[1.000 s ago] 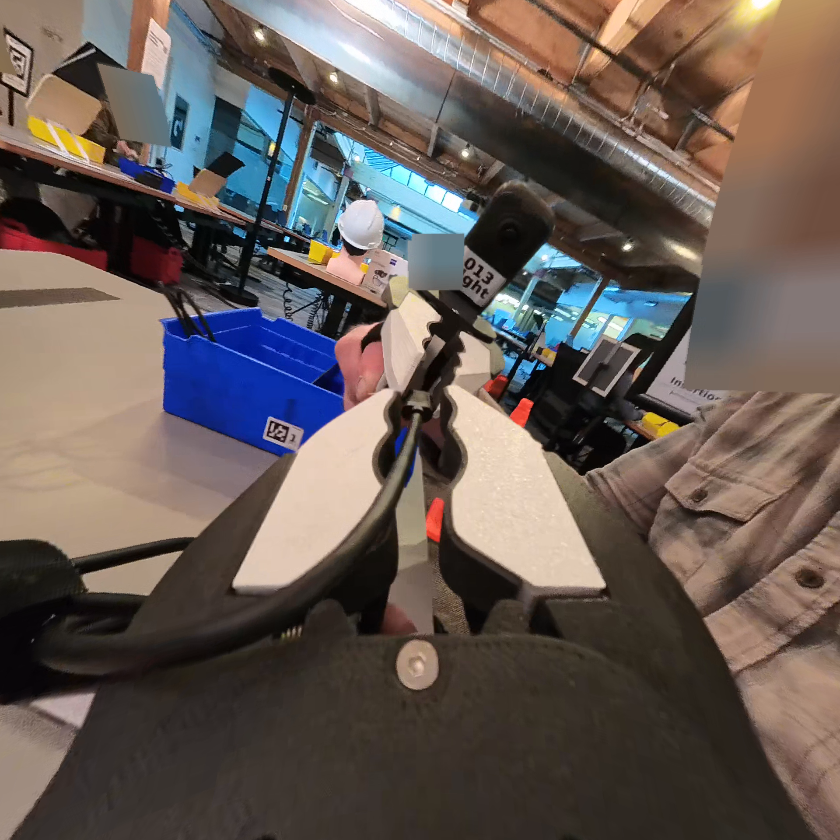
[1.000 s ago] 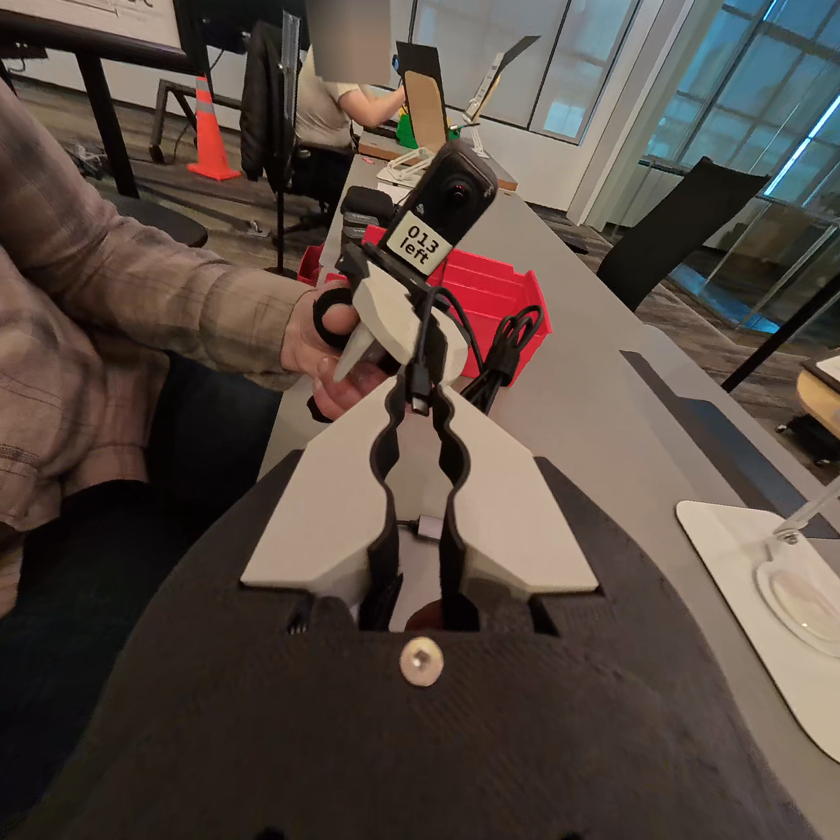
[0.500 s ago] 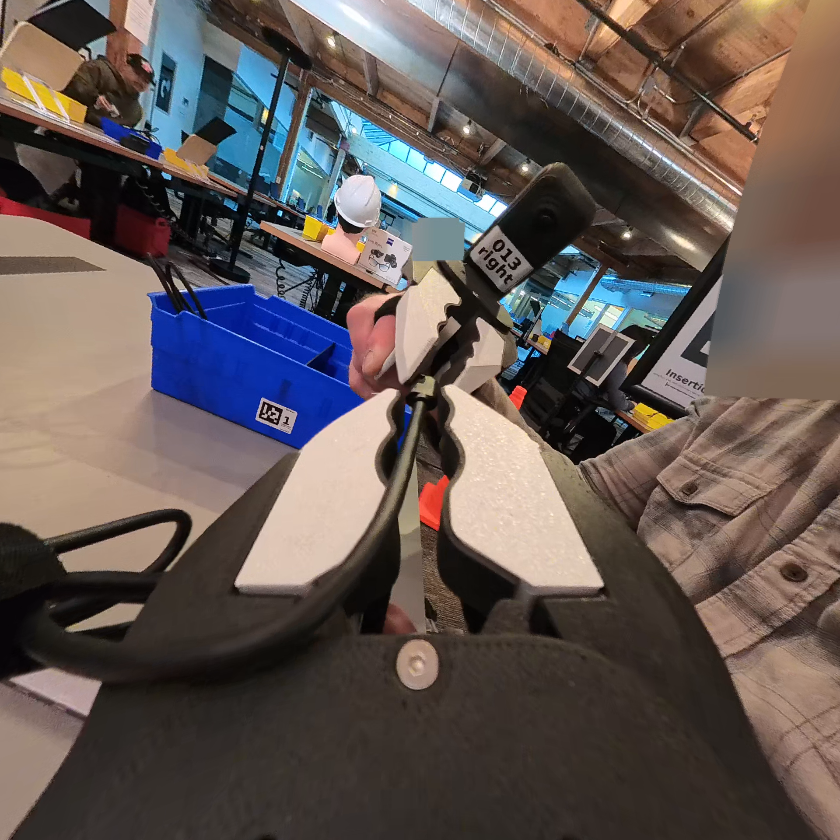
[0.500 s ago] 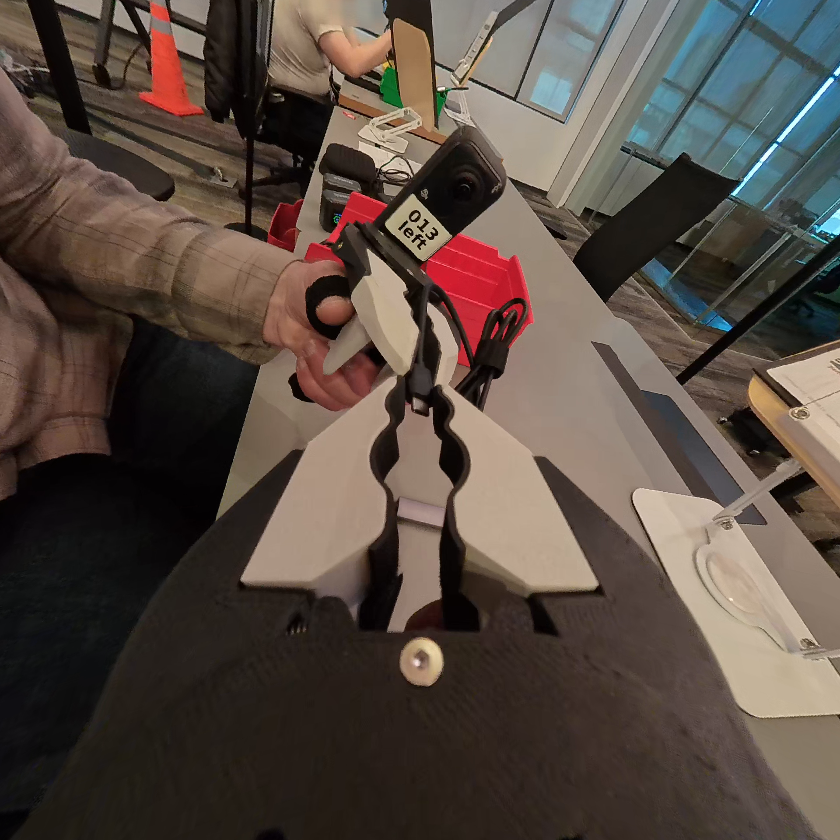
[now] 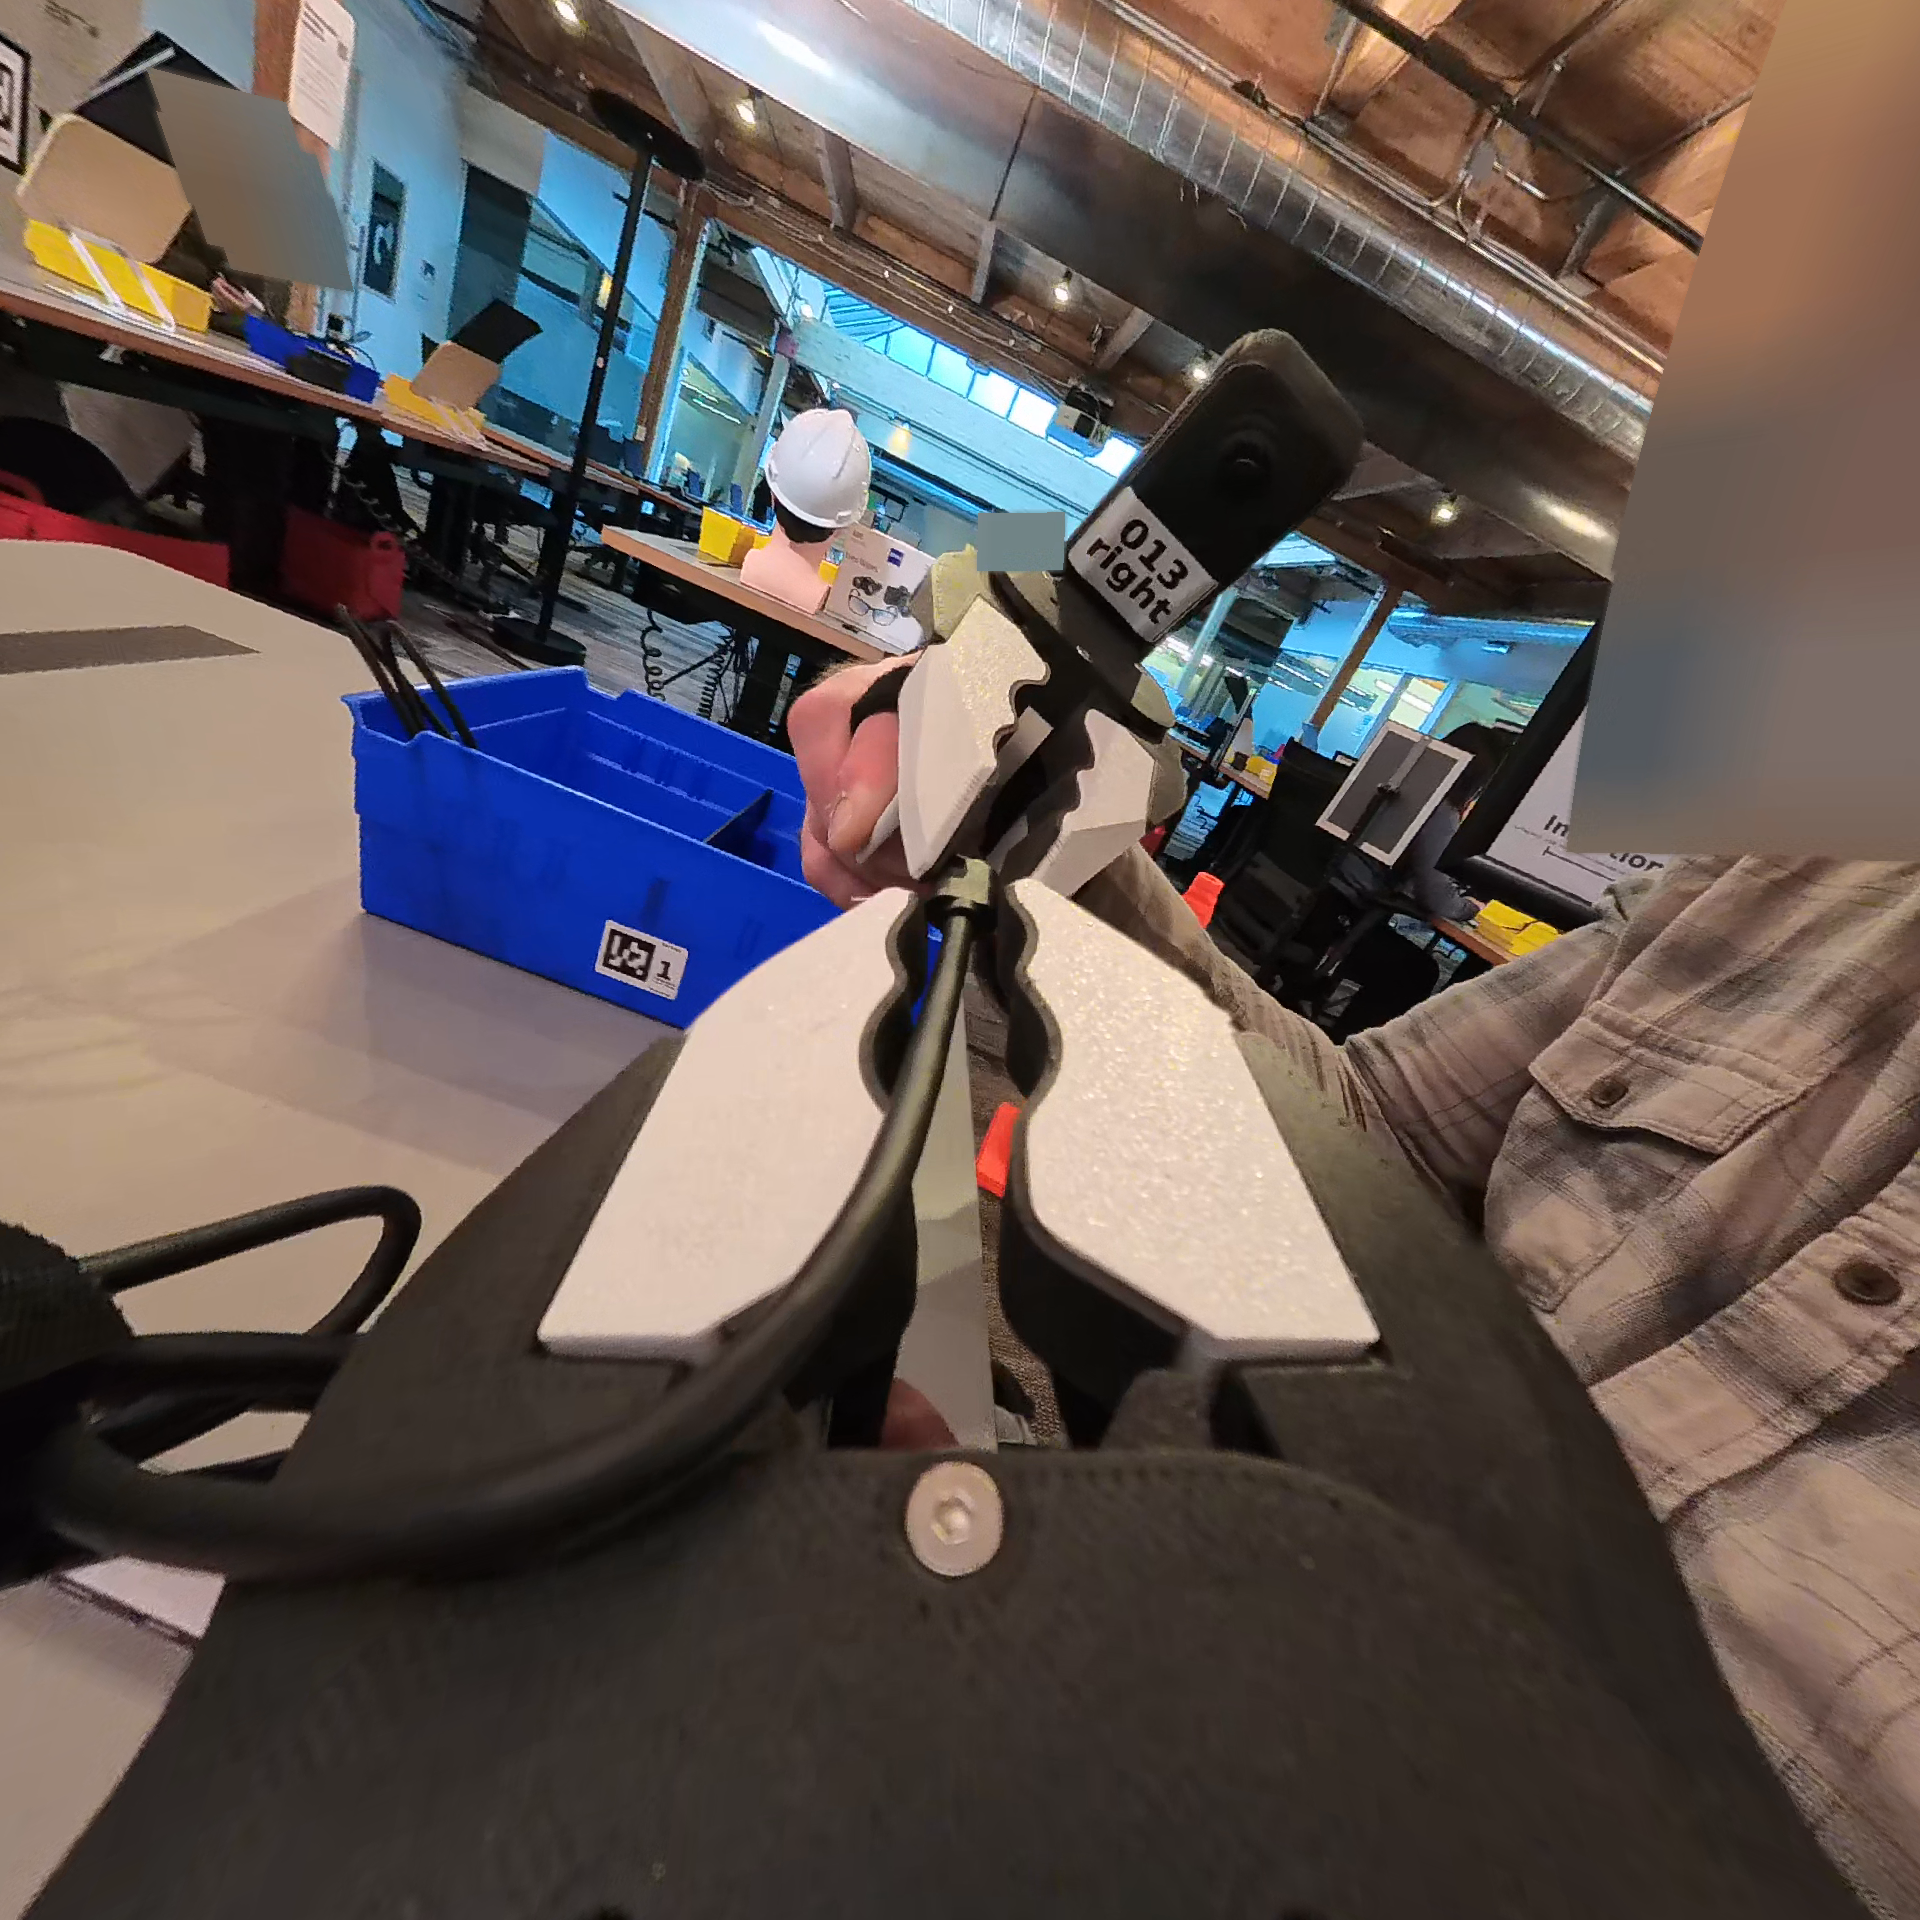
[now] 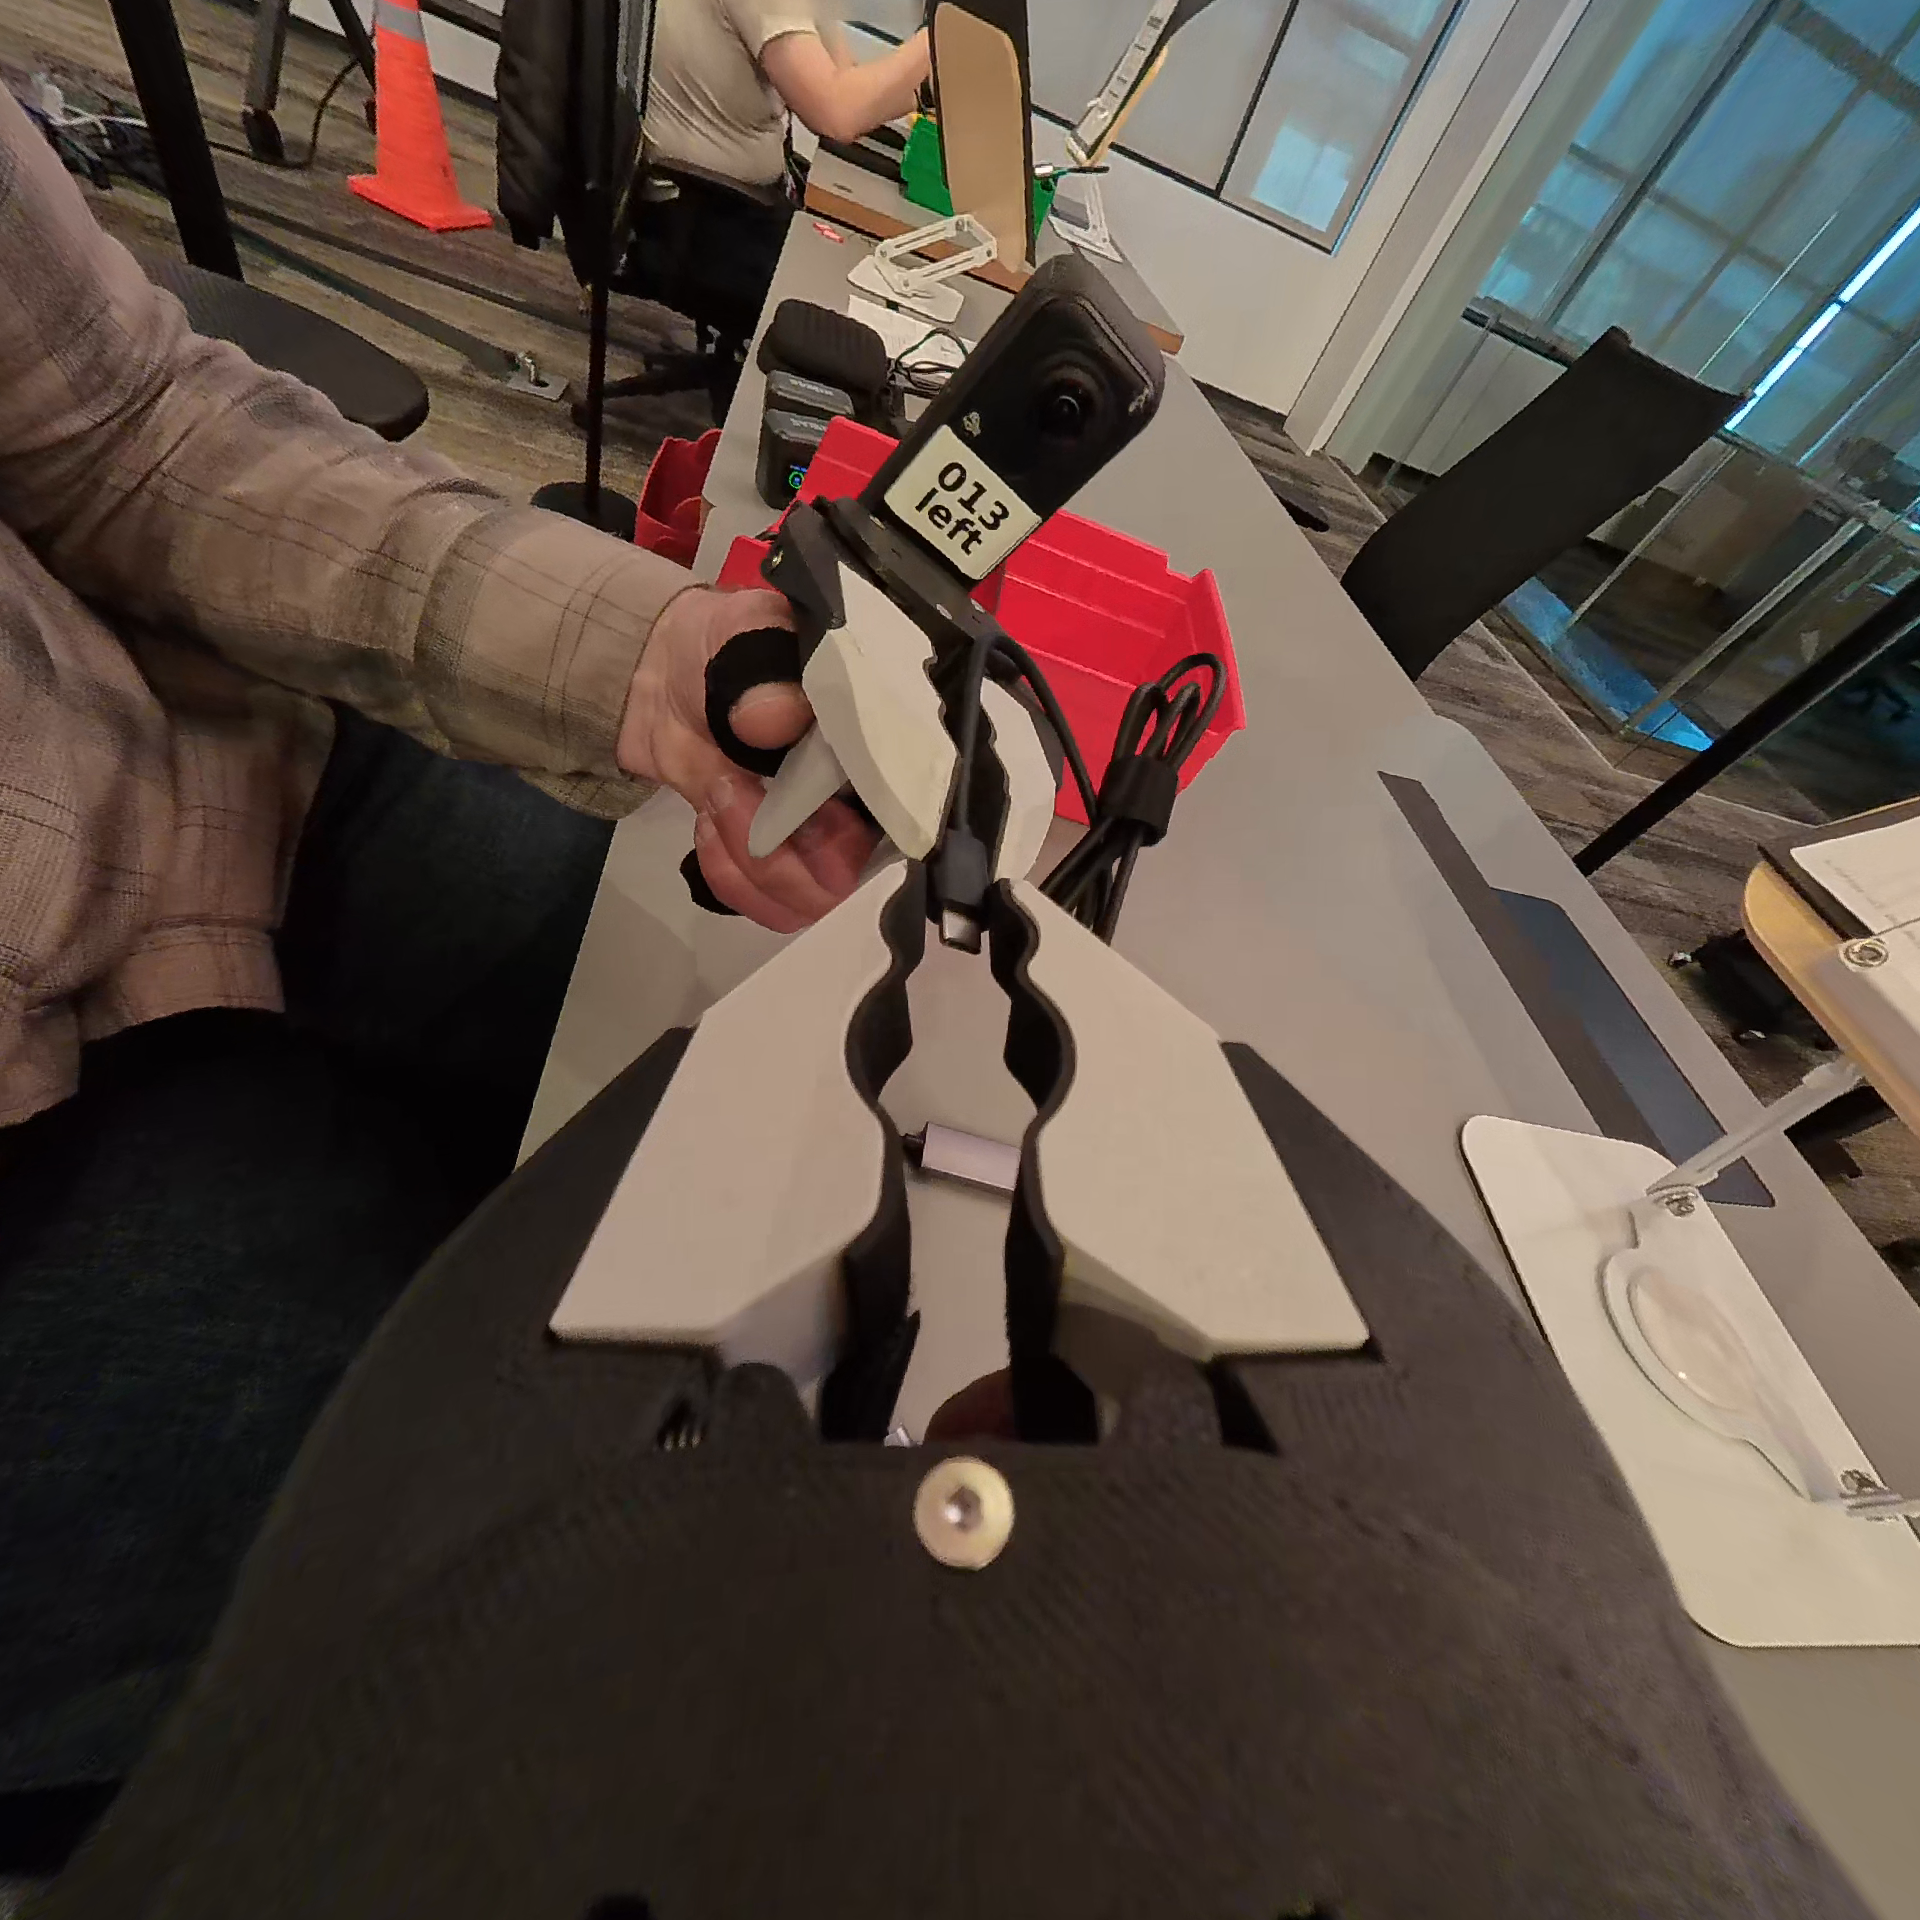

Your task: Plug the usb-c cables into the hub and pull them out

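Left tool (image 5: 961,899) still clamped on the usb-c cable (image 5: 914,1091), both tools held up off the tabletop (image 6: 1299,987). Over the last second its plug (image 6: 958,883) edged in between the right tool (image 6: 951,904) tips. They're narrowly parted; can't tell if they grip it. Looks like a regrip. The hub (image 6: 961,1158) shows through the gap, unplugged.

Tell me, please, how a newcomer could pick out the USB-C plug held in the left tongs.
In the right wrist view, find the red bin on the long grey table. Just in front of it, the left tongs pinch a black cable whose plug points downward. Its bare silver tip sets it apart from the strapped black coil beside it.
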The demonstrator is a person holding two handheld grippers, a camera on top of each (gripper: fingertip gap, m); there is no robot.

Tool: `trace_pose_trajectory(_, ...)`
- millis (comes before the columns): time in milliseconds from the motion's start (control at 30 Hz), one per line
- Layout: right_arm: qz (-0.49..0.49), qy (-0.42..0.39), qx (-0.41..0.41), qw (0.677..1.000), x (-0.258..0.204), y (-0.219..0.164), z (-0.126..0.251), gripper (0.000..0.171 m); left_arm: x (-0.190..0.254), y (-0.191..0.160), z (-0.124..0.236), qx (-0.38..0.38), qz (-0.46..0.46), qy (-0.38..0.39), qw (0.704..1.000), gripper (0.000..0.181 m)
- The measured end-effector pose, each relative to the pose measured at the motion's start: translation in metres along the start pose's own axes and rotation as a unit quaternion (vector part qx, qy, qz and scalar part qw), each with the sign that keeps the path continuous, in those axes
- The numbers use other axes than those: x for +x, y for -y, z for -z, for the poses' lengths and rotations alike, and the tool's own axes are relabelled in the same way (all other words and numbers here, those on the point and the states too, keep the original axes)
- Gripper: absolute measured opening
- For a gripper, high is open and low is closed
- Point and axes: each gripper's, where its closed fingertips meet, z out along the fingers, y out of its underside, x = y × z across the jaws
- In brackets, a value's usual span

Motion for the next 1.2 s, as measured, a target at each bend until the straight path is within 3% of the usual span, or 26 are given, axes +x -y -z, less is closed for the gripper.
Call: trace_pose_trajectory(1200, -0.029, -0.015, 0.011, 0.999, 0.0051, -0.0024, 0.0004, 0.013, -0.0037, 0.0016, 0.0000, 0.008, -0.104, 0.058, 0.993, 0.012)
